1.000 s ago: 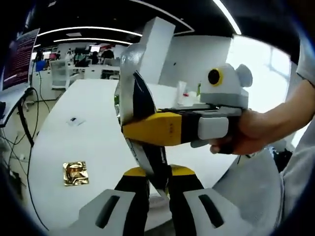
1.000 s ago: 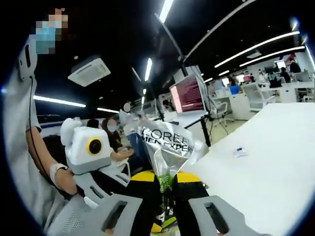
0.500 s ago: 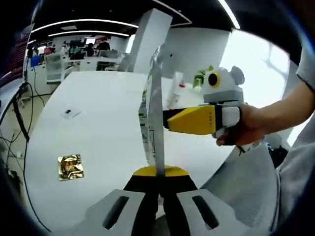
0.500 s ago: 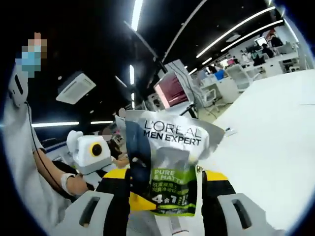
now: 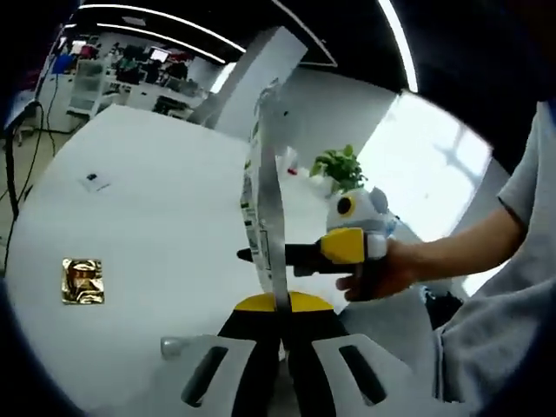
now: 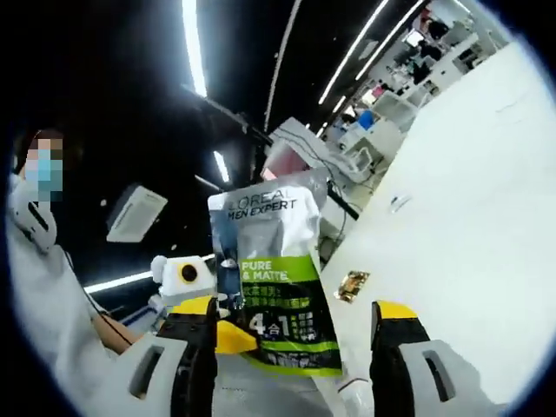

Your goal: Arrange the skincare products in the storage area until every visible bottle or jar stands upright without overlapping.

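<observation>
Silver-and-green L'Oréal foil pouch (image 6: 274, 278) is clenched by left gripper (image 5: 280, 323); right gripper (image 6: 291, 334) is released; arranging looks unfinished.

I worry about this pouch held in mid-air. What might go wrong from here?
The silver-and-green flat pouch hangs above the white table, pinched only at its lower edge by the left gripper; it may slip or flop. The right gripper is open around it and could crumple it on closing.

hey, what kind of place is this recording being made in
Most likely an open-plan office or lab: a long white table, rows of desks and chairs in the background, strip ceiling lights, and a potted plant by a bright window.
</observation>
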Available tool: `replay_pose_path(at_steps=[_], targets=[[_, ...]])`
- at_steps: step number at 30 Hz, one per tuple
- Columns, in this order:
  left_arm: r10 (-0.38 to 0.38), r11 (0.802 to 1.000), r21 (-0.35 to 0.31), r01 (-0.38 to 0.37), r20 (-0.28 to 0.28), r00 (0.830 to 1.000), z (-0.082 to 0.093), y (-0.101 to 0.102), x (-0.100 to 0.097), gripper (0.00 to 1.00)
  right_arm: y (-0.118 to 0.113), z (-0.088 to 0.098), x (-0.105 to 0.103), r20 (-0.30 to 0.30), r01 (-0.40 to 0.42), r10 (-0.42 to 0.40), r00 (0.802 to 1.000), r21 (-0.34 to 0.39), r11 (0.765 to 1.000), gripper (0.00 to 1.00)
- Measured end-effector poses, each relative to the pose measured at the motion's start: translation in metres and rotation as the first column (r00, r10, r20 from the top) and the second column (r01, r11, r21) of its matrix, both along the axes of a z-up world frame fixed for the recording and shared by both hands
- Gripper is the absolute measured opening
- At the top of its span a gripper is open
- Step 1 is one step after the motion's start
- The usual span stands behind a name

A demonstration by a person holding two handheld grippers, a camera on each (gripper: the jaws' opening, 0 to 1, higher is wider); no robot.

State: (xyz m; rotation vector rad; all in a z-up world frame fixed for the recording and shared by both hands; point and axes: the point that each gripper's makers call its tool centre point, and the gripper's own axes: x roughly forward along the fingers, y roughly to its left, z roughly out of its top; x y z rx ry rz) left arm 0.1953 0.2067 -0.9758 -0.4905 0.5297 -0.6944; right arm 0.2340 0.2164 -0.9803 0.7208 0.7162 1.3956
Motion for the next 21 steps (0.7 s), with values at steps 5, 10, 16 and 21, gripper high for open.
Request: replay_pose_path(at_steps=[5,10,16,21], targets=[[-0.114,0.989,-0.098,0.110,-0.029,0.993,0.008,-0.017,-0.014,0.00,-0.002,0.023,-0.010,-0.128,-0.036,0.057,0.990,0.154,0.987,0.39],[-0.097,0.991,-0.097,0.094,-0.029,0.995,0.006,-0.013,-0.011,0.00,-0.013,0.026,-0.003,-0.086,-0.014,0.026,0.996,0.137,0.990,0.21],[-0.095,0.993,-0.076,0.093,-0.032,0.995,0.003,-0.014,-0.010,0.00,-0.025,0.033,-0.005,-0.110,-0.033,0.050,0.993,0.150,0.988,0.00],[-0.110,0.992,-0.062,0.109,-0.016,0.994,0.004,-0.017,-0.011,0.00,-0.026,0.034,-0.008,-0.085,-0.043,0.056,0.995,0.146,0.988,0.00]])
